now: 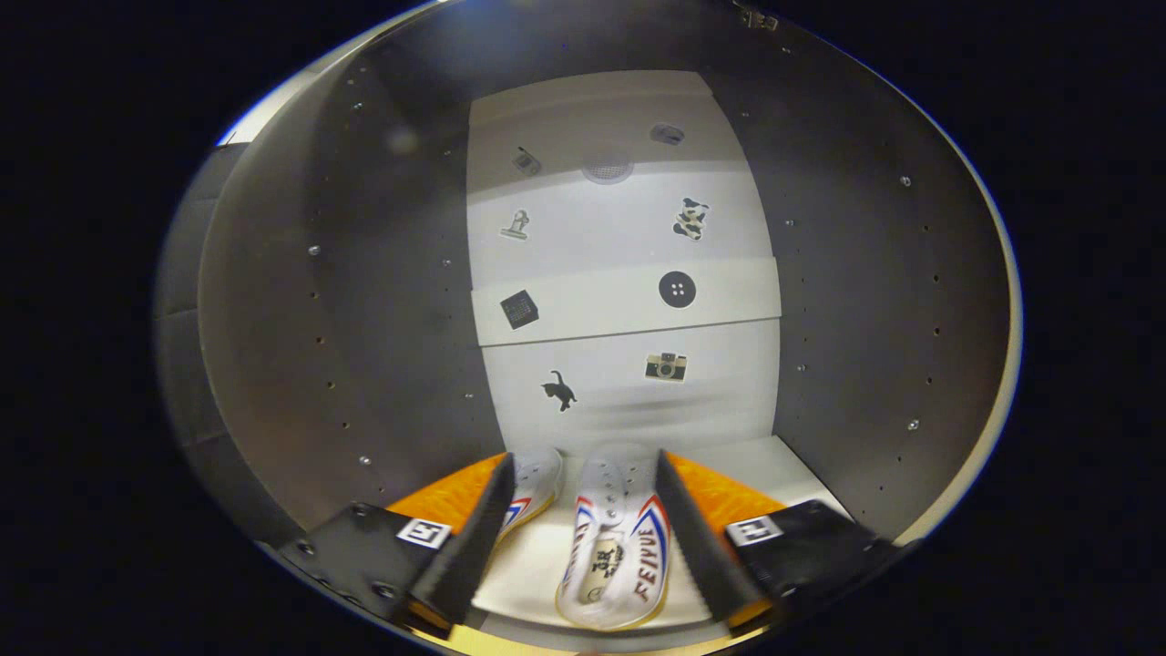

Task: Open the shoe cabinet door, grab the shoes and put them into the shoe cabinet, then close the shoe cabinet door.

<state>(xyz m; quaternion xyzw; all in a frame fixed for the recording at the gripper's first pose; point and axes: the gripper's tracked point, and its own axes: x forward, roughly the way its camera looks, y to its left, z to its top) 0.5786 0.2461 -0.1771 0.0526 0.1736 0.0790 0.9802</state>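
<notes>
Inside the shoe cabinet [856,301], the hand-held gripper [583,538] straddles a shoe [615,556], wide open.

The right-hand shoe [612,556], lying between the gripper's [583,533] spread fingers, carries the brand FEIYUE in red capitals along its side (the letters run up toward the toe); a small round dark mark on its heel patch holds print too fine to read; each finger mount bears a square black-and-white coded tag [424,532], no lettering.
</notes>
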